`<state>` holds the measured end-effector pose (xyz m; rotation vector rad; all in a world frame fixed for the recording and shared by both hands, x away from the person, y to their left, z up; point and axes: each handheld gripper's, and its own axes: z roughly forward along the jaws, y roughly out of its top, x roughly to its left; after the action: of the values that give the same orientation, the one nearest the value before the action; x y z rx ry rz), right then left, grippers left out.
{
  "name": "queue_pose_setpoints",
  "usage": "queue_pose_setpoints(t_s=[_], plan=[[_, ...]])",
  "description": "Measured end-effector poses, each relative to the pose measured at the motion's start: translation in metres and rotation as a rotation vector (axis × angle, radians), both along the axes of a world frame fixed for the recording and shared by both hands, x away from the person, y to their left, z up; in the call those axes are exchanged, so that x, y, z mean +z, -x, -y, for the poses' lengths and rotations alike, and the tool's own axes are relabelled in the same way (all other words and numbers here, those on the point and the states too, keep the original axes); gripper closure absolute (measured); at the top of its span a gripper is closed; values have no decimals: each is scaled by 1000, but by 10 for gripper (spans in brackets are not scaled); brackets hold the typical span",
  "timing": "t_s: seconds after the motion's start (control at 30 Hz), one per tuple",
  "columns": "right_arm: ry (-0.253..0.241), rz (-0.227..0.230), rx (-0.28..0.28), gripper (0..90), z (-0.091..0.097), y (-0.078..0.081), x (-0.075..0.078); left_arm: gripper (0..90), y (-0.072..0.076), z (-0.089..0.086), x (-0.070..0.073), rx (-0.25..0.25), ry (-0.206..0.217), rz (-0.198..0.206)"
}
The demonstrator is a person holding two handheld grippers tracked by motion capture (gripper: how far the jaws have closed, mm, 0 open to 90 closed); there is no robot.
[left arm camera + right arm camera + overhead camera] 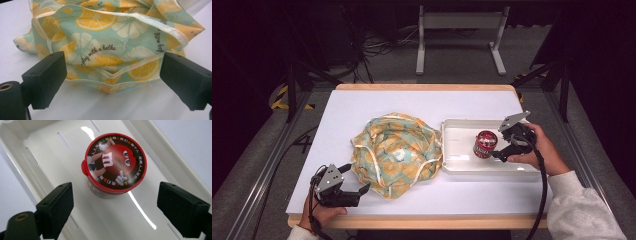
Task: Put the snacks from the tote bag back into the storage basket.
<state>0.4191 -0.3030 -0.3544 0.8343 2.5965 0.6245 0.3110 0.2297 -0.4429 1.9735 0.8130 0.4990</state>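
Observation:
A crumpled cloth bag [394, 152] printed with lemon slices on pale green lies in the middle of the white table. My left gripper [358, 178] rests at its near left corner, open, jaws pointing at the bag's hem. In the left gripper view the fabric [107, 37] lies just past the open gripper [112, 77], with nothing between the pads. A small red-lidded candy tub [485, 144] stands upright in a white plastic tray [462, 130] at the right. My right gripper [497, 146] hovers beside it, open. In the right gripper view the tub [115, 162] sits ahead of the gripper [116, 200], untouched, on the tray floor [50, 150].
The white tabletop [362, 105] has a wooden front edge. The tray's raised rim runs around the tub. Beyond the table stand a grey metal frame [459, 22] and cables on the floor. Rails flank both sides of the table.

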Motion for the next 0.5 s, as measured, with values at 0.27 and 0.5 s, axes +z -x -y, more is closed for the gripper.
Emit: queue_pose_setpoints(t_s=[0.27,0.5], plan=[[-16,19,-5,149,5,8,-5,77,0,0,0,-1,0,3],[-29,26,-3,157,10,15,-11,77,0,0,0,-1,0,4]])
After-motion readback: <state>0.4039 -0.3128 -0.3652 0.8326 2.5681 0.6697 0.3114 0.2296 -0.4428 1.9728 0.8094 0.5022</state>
